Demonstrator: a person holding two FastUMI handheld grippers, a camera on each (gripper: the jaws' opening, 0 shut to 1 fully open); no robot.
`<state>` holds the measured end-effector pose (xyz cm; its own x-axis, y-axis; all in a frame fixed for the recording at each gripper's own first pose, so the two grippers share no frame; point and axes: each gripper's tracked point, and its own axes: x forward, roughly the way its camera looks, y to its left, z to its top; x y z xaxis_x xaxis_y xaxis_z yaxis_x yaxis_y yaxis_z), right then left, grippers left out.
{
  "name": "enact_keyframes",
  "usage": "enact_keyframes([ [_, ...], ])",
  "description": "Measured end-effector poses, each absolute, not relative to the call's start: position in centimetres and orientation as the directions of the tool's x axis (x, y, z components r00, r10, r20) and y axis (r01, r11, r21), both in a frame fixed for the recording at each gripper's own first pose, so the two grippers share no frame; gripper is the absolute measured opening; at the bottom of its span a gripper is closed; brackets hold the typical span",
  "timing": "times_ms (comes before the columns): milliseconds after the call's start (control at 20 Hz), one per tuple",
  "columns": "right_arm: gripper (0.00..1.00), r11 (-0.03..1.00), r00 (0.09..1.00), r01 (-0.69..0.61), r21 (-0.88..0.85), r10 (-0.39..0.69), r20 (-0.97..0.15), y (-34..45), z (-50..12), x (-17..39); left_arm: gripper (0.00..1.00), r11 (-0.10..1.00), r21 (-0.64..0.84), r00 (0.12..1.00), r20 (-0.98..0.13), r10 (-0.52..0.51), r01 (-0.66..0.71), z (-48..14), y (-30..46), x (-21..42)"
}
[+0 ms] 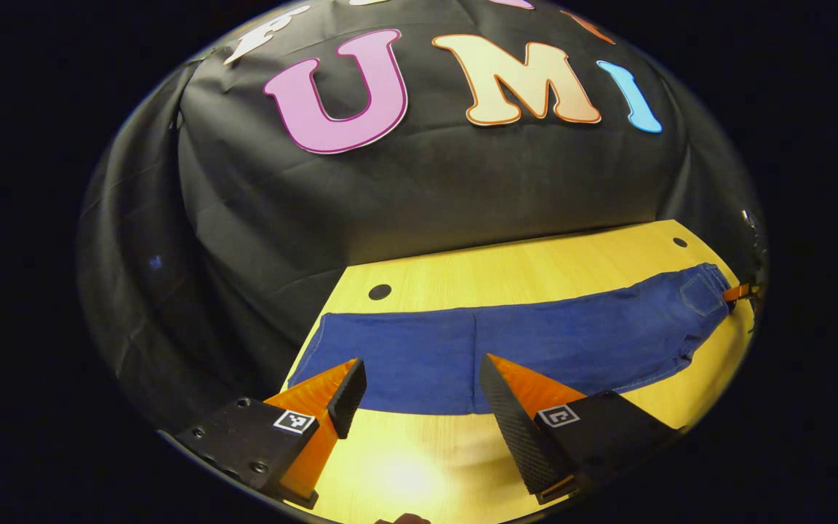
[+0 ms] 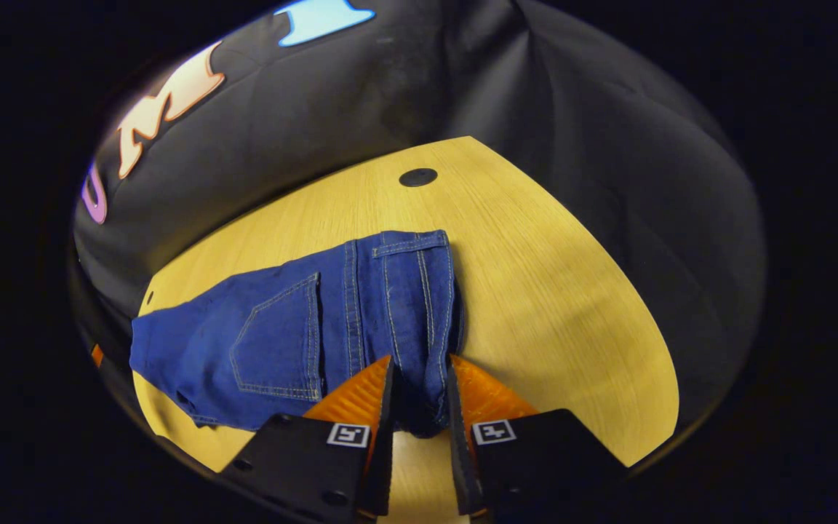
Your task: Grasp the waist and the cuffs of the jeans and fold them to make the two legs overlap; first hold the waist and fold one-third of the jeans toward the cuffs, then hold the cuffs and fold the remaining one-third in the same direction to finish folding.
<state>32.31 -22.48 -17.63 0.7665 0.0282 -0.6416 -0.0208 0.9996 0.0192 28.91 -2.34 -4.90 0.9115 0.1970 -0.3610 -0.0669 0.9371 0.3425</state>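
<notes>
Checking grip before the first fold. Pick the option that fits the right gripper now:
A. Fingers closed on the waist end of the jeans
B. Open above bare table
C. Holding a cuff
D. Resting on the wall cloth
A: in the right gripper view the right gripper has both fingers pressed on the waistband edge of the jeans, beside the back pocket.

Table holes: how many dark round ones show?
2. In the left gripper view, one hole sits near the table's far-left corner past the jeans' cuffs, the other near the far-right corner past the waist. More may be hidden under the jeans.
</notes>
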Motion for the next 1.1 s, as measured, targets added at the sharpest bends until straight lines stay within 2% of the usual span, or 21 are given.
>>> enact_keyframes([
  [50, 0.28, 1.000, 0.772, -0.028, -0.005, 0.019, -0.636, -22.4, -17.4, 32.2, 0.95, 0.940, 0.335, 0.909, -0.366, 0.199, -0.071, -5.1, -2.3, 28.8],
  [100, 0.24, 0.999, 0.786, -0.027, -0.024, 0.006, -0.619, -22.3, -17.4, 32.3, 0.95, 0.941, 0.330, 0.908, -0.369, 0.200, -0.073, -5.2, -2.3, 28.9],
  [150, 0.12, 0.999, 0.799, -0.019, -0.035, -0.006, -0.601, -22.4, -17.2, 32.3, 0.95, 0.942, 0.328, 0.907, -0.372, 0.199, -0.072, -5.2, -2.3, 28.8],
  [250, 0.04, 0.999, 0.806, -0.003, -0.042, -0.022, -0.591, -22.5, -17.0, 31.9, 0.95, 0.941, 0.333, 0.907, -0.374, 0.195, -0.064, -5.2, -2.2, 29.0],
  [600, 0.01, 0.995, 0.833, 0.070, -0.076, -0.101, -0.544, -21.6, -14.3, 30.5, 0.95, 0.949, 0.314, 0.919, -0.374, 0.122, 0.002, -5.1, -2.4, 29.8],
  [700, 0.03, 0.993, 0.845, 0.096, -0.068, -0.117, -0.521, -20.9, -12.7, 29.6, 0.95, 0.954, 0.299, 0.920, -0.383, 0.087, 0.034, -5.1, -2.1, 29.7],
  [950, 0.00, 0.987, 0.879, 0.148, -0.055, -0.157, -0.450, -18.0, -8.6, 27.0, 0.95, 0.957, 0.285, 0.925, -0.374, 0.063, 0.050, -4.6, 1.0, 29.7],
  [1100, 0.02, 0.985, 0.901, 0.163, -0.063, -0.174, -0.397, -15.3, -6.2, 25.0, 0.95, 0.962, 0.267, 0.926, -0.376, 0.046, 0.060, -4.4, 2.8, 29.9],
])
